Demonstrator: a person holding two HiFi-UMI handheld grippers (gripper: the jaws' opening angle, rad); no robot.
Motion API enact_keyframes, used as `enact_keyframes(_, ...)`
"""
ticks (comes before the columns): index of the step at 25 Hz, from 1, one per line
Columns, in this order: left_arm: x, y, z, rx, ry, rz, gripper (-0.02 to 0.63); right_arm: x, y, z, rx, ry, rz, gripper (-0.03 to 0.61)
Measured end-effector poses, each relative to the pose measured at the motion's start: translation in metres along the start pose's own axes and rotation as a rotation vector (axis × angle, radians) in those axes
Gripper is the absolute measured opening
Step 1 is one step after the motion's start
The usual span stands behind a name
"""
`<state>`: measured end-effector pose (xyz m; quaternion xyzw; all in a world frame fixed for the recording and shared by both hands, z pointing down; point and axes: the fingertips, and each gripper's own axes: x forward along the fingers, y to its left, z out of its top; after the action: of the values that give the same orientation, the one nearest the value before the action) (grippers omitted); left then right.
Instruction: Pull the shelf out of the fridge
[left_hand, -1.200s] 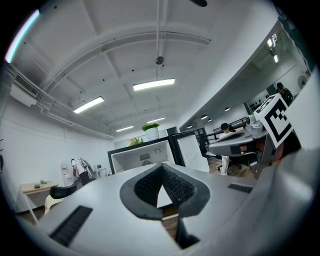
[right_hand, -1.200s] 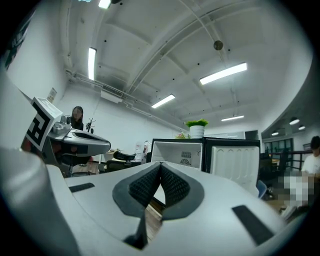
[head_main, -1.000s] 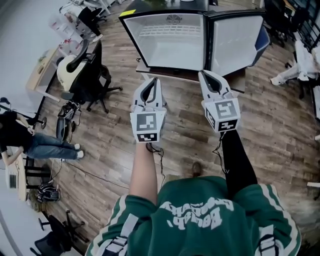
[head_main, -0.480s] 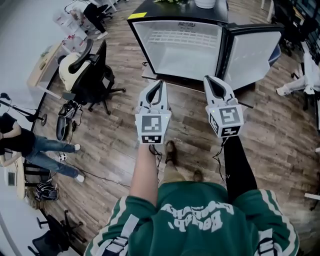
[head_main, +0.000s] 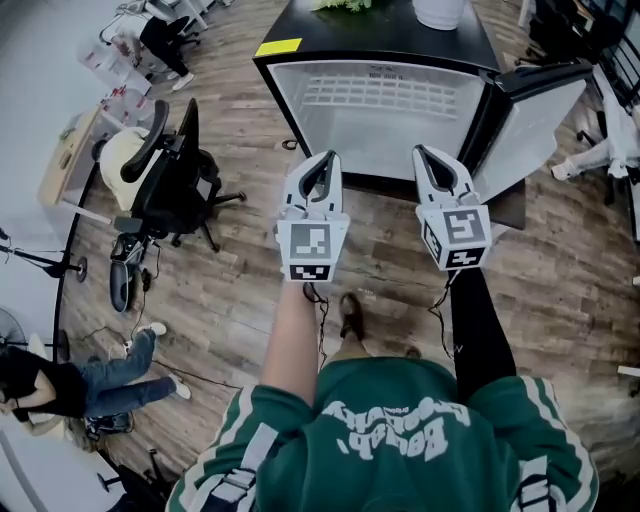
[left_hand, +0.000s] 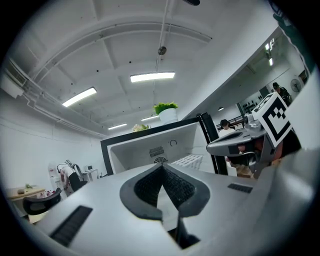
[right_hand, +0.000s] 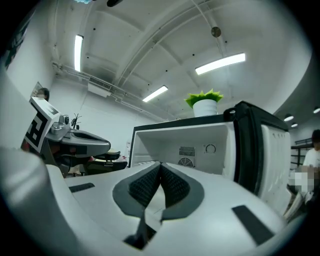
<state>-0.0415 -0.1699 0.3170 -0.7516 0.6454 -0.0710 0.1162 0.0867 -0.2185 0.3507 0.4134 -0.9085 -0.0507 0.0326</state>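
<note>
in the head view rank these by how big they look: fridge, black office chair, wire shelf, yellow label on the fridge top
1. fridge
2. black office chair
3. wire shelf
4. yellow label
The shelf is seen foreshortened, so its place against the chair is least sure.

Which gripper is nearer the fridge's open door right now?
Right. The right gripper sits just left of the open black, white-lined fridge door, by its hinge edge. The left gripper is farther left, in front of the left half of the fridge opening.
</note>
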Motion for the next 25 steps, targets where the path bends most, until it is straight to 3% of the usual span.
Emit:
enact_keyframes(11, 0.058, 0.063, -0.012, -0.021, -0.04, -0.091, 0.017, 0.073, 0.002, 0.005, -0.006, 0.025, -0.104, 0.009)
enact_keyframes(25, 0.096, 0.077, -0.027, -0.051, -0.079, -0.222, 0.017, 0.1, -0.004, -0.005, -0.006, 0.053, -0.231, 0.009)
